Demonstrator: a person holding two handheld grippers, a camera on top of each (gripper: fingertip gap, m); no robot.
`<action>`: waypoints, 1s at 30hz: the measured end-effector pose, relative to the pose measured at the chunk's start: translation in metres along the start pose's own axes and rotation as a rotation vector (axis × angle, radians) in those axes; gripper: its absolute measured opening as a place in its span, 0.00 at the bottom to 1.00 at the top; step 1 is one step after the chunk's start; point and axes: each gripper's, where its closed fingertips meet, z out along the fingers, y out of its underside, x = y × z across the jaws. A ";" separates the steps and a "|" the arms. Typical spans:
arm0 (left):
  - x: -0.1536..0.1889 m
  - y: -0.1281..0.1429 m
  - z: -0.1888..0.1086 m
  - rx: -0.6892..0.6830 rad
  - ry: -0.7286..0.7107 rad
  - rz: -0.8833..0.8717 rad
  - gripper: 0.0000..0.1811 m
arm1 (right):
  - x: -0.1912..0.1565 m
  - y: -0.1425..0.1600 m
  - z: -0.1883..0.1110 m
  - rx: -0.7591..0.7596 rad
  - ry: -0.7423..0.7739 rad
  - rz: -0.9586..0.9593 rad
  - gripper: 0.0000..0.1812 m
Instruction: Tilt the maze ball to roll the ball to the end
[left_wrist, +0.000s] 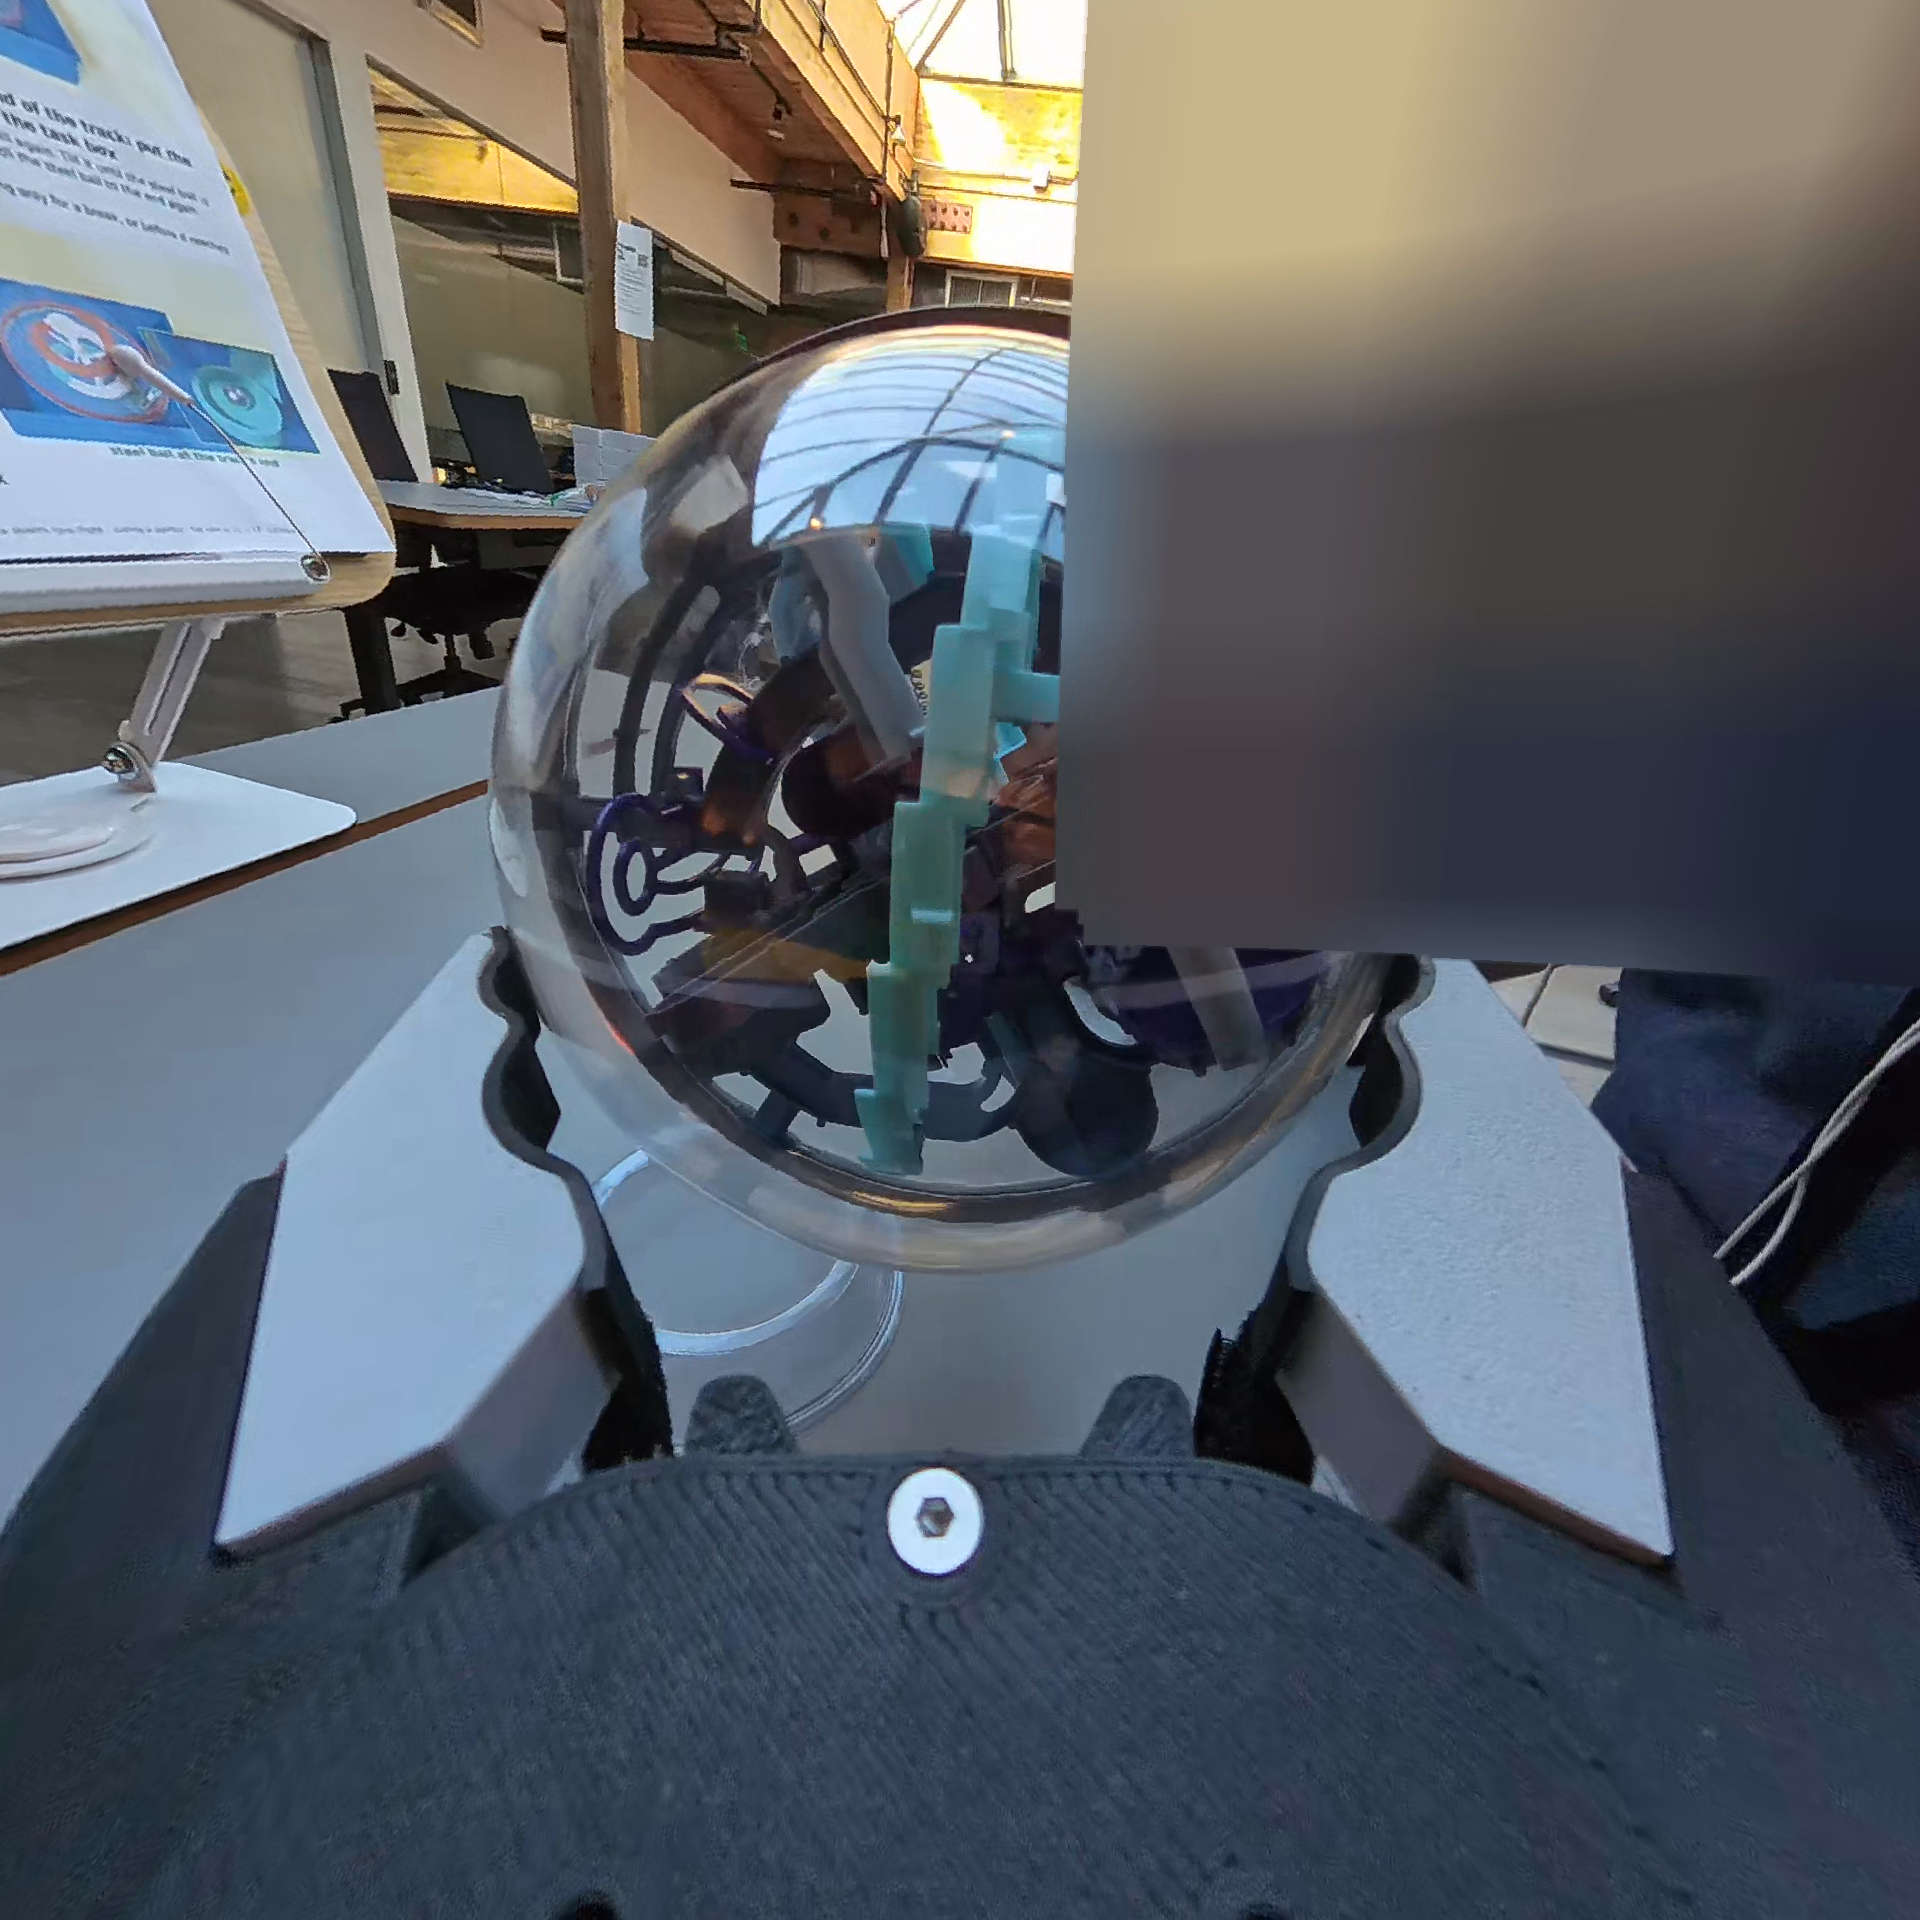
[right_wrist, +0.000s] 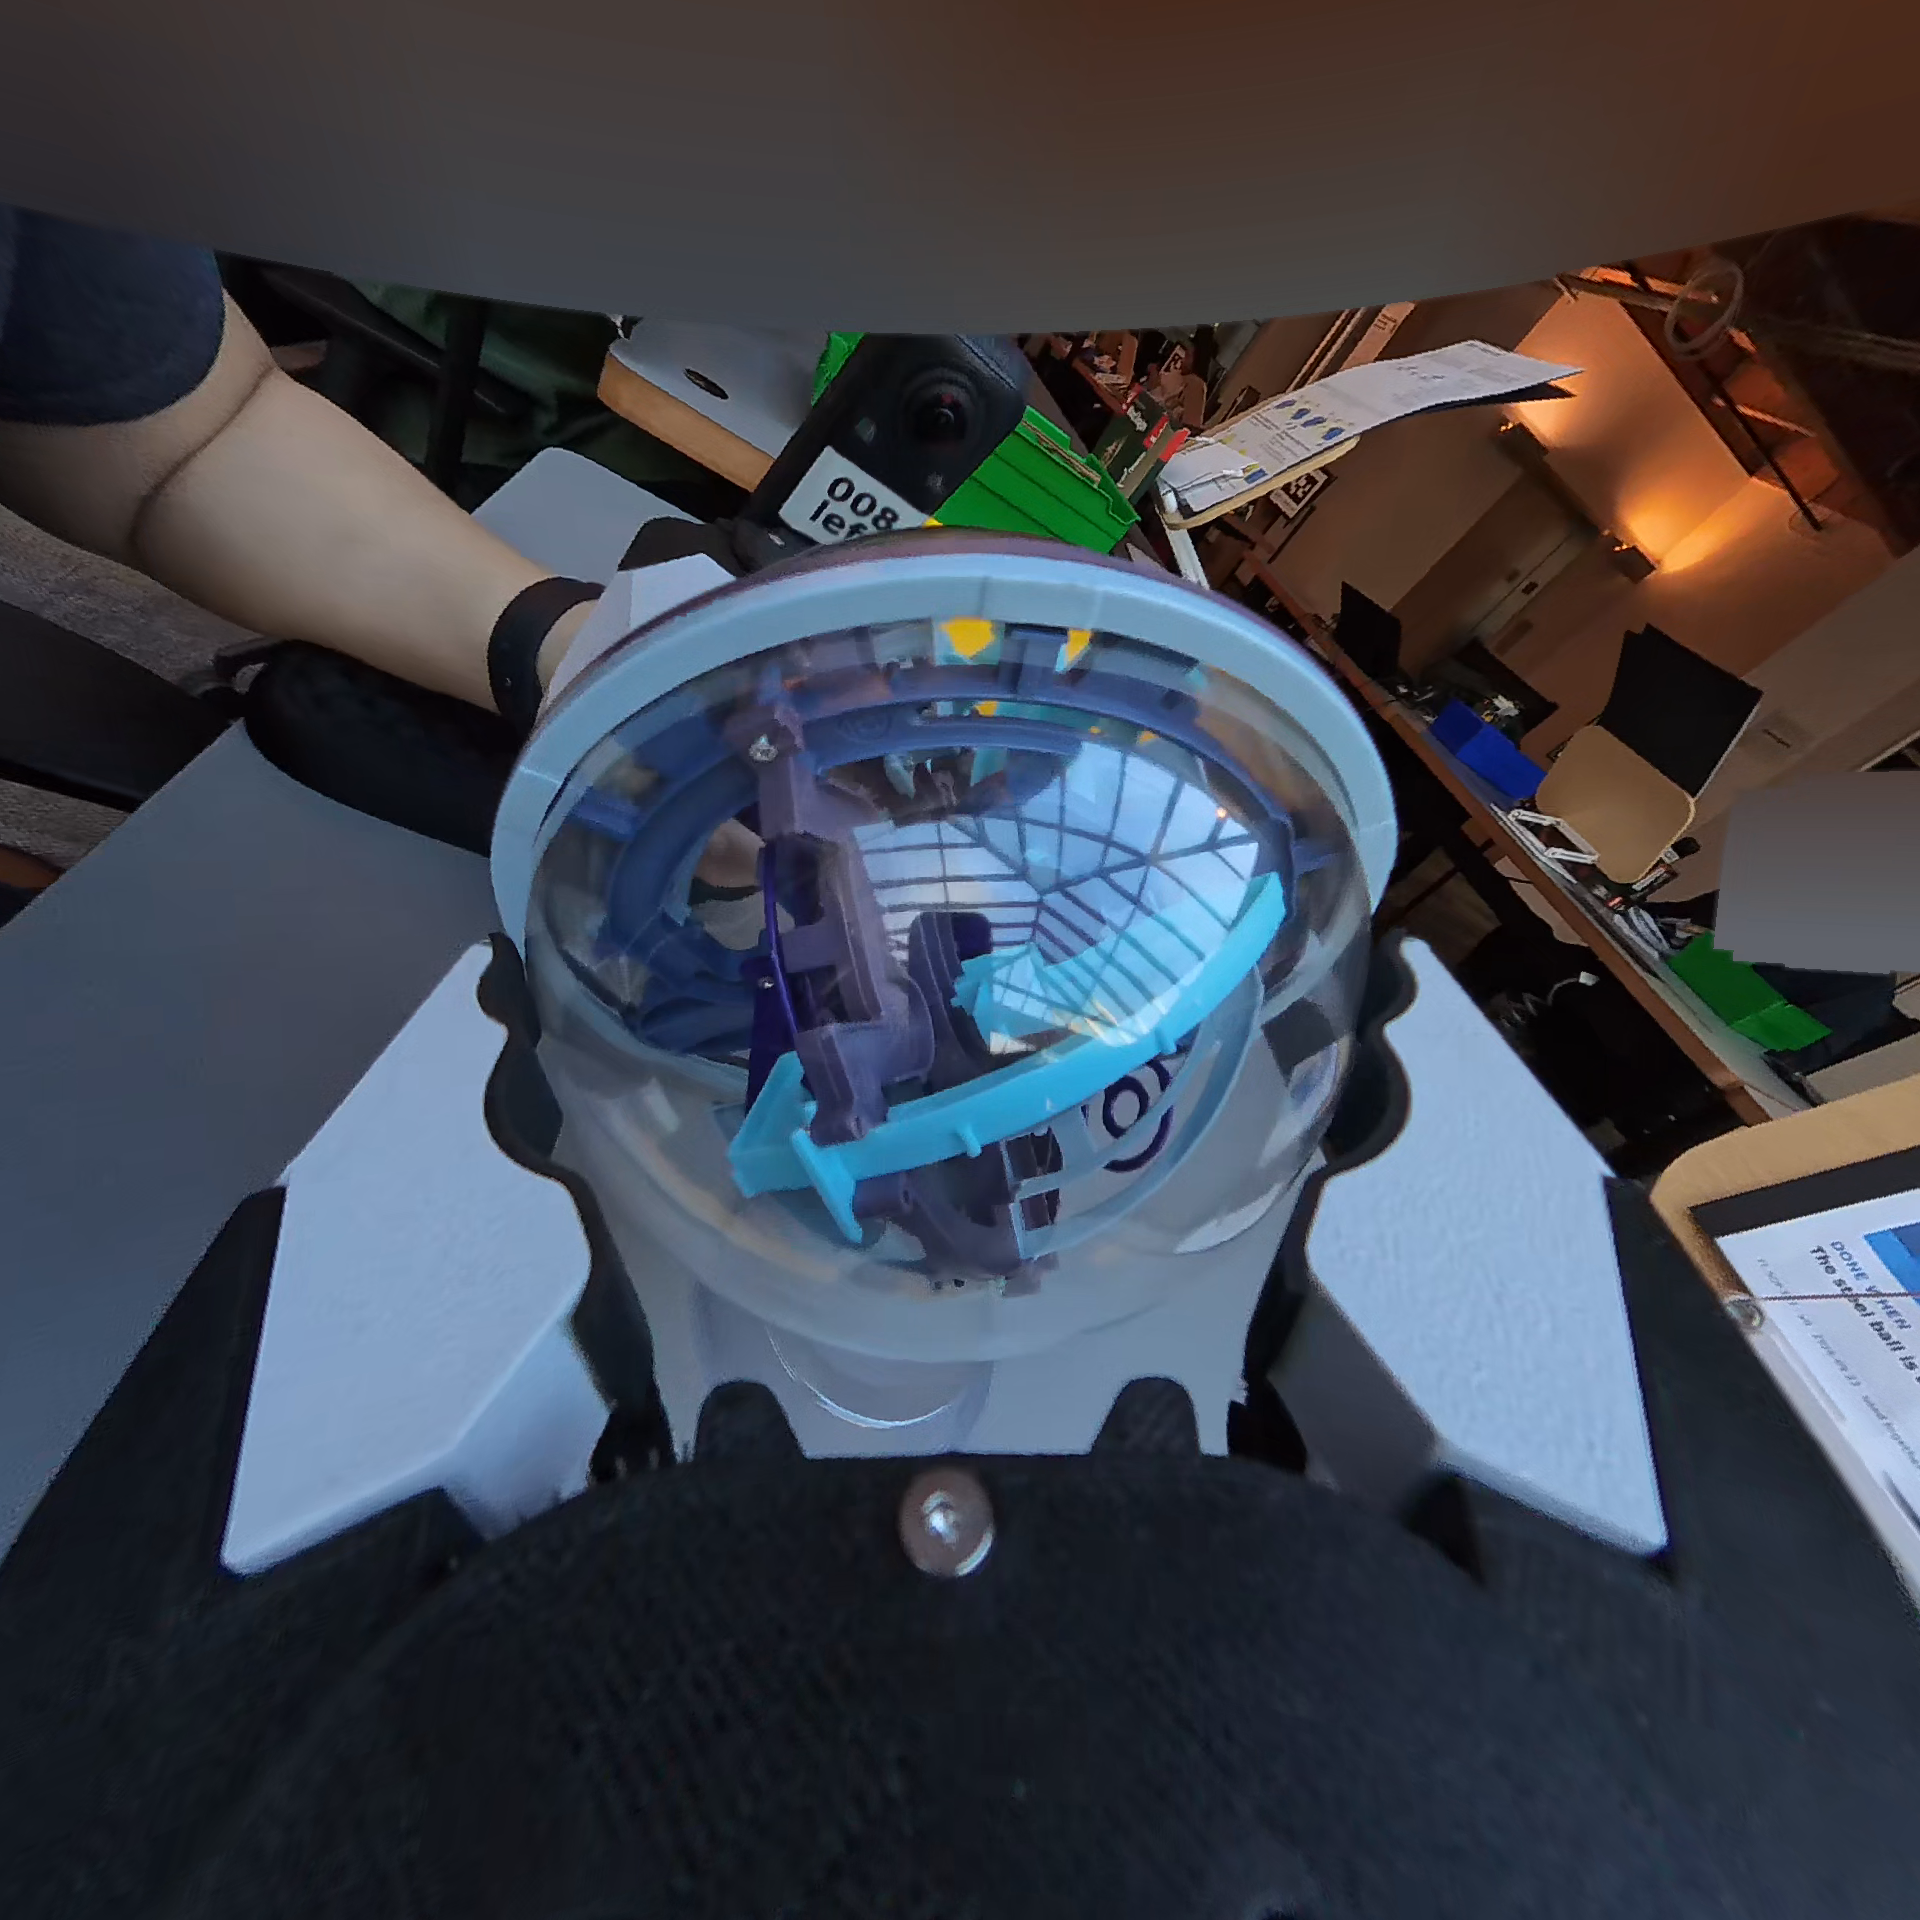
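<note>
Maze ball (left_wrist: 831, 831) clamped between 2 level hand-held grippers (left_wrist: 940, 1049) (right_wrist: 935, 1039).

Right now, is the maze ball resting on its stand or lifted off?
Lifted: the maze ball hangs above the clear stand, gripped between both tongs.

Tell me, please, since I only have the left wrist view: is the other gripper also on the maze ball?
Observer: Yes. In the right wrist view the right gripper has its fingers on either side of the maze ball, as the left gripper does in yours.
Operator: Does the sphere have a band?
Observer: A pale grey ring circles it, tilted.
Operator: Any track I am missing?
Observer: A bright blue curved track crosses the near side.
Operator: Can you see the small ball?
Observer: No, I cannot find it in either view.
</note>
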 end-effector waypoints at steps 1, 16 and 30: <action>0.000 0.001 0.000 -0.005 -0.004 0.020 0.86 | -0.001 0.000 0.000 -0.003 0.002 -0.019 0.85; 0.005 0.009 0.002 -0.060 -0.047 0.246 0.86 | -0.012 0.001 -0.003 -0.044 0.011 -0.259 0.85; 0.012 0.005 0.003 -0.057 -0.106 0.419 0.86 | -0.016 -0.005 -0.007 -0.082 0.026 -0.443 0.85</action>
